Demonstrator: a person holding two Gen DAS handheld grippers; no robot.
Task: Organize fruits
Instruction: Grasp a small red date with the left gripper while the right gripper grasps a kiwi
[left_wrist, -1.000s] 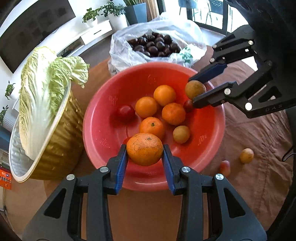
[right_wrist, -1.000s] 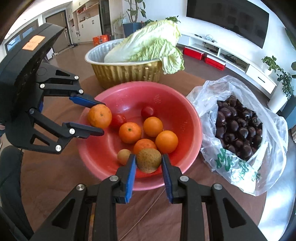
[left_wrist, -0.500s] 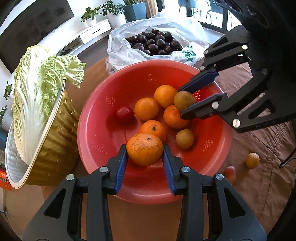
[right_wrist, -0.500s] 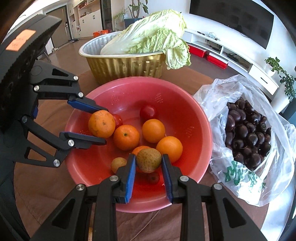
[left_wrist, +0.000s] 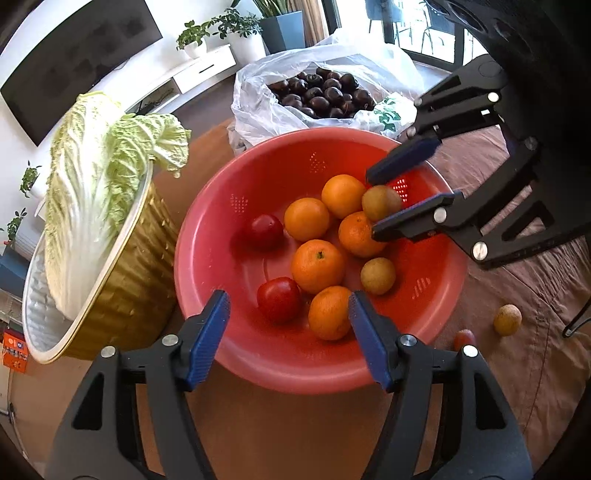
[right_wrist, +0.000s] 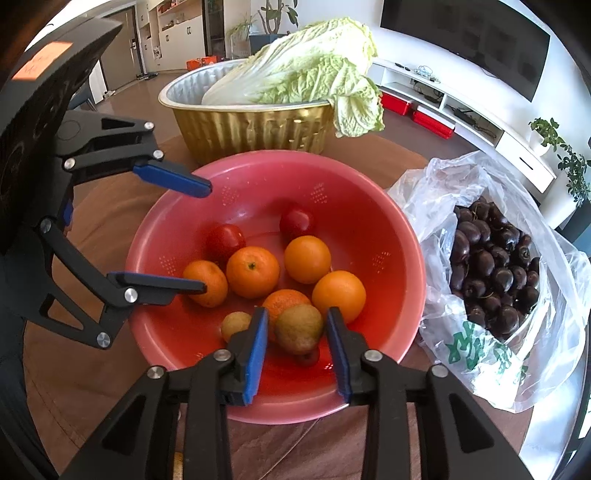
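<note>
Both tongs have just been opening over the red bowl (left_wrist: 207, 236): the left gripper (left_wrist: 289, 321) stands wide, an orange (left_wrist: 328, 312) loose in the bowl between its pads; the right gripper (right_wrist: 296, 328) is slightly parted around a brownish fruit (right_wrist: 299, 326), pads apparently clear. Beyond them sit a cabbage (right_wrist: 306, 66) and bagged dark fruit (right_wrist: 491, 266).

Both grippers' fingers (left_wrist: 218, 332) just parted

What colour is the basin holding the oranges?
Coral red; the basin shows best in the left wrist view.
</note>
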